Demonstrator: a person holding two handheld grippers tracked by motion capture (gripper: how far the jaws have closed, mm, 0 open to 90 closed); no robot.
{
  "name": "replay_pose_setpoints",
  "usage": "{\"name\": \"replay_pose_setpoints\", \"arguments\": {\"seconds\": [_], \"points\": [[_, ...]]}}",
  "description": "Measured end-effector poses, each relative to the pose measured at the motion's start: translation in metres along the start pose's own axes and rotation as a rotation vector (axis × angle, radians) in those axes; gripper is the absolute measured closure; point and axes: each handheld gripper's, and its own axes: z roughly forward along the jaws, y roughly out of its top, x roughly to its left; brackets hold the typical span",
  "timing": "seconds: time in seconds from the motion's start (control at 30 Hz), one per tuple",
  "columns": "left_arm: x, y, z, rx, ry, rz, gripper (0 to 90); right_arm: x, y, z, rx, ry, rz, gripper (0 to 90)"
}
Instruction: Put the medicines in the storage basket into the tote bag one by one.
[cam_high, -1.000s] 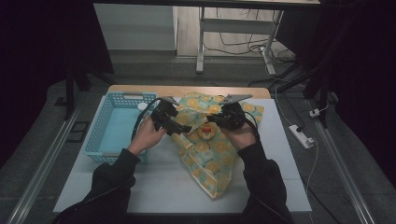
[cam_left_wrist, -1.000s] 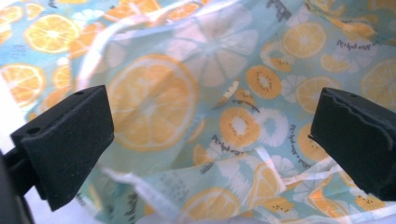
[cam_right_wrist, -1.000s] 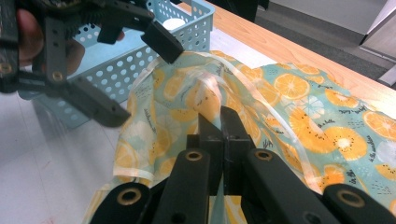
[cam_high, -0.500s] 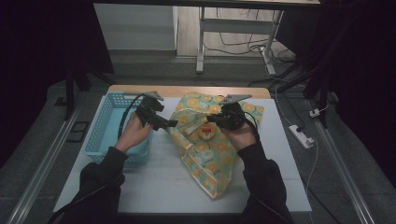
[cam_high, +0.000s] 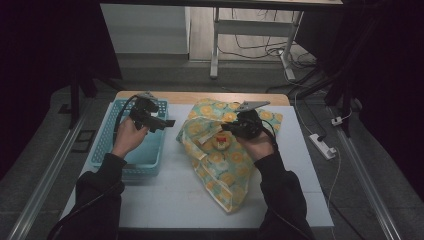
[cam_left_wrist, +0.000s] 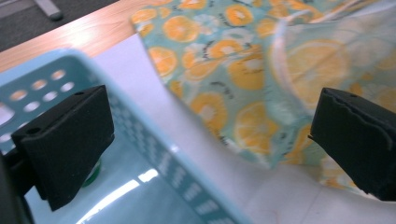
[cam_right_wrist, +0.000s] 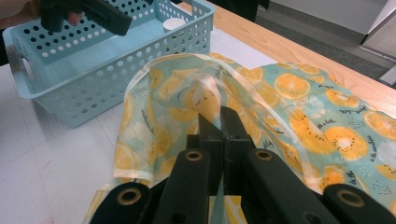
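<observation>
Two forearms in dark sleeves come in from the near edge of the white counter (cam_high: 165, 195), each hand carrying a gripper. Nearest lies the tail of an orange-print bag (cam_high: 220, 165), which runs away from the person across the middle of the counter. The right gripper (cam_high: 235, 128) is clenched on the bag's upper edge; in the right gripper view its jaws meet on a pinch of the thin film, with the bag's mouth looped open just beyond. A small round thing shows through the bag just beside that gripper, too blurred to name. The left gripper (cam_high: 167, 122) hovers over the right rim of the blue basket (cam_high: 107, 137), jaws wide apart and empty, apart from the bag. A small white round thing (cam_right_wrist: 173, 24) stands in the basket's far corner
</observation>
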Motion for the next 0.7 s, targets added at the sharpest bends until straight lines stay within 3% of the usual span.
{"name": "replay_pose_setpoints", "arguments": {"seconds": [0.17, 0.33, 0.7], "points": [[0.014, -0.003, -0.003, 0.039, 0.046, -0.033, 0.0, 0.000, 0.000, 0.000, 0.003, 0.002, 0.000, 90.0], [0.030, -0.006, -0.004, 0.053, 0.064, -0.076, 0.0, 0.000, 0.000, 0.001, 0.003, 0.004, -0.001, 90.0], [0.050, -0.012, 0.009, 0.093, 0.118, -0.105, 0.0, 0.000, 0.000, 0.000, 0.003, 0.004, -0.002, 90.0]]}}
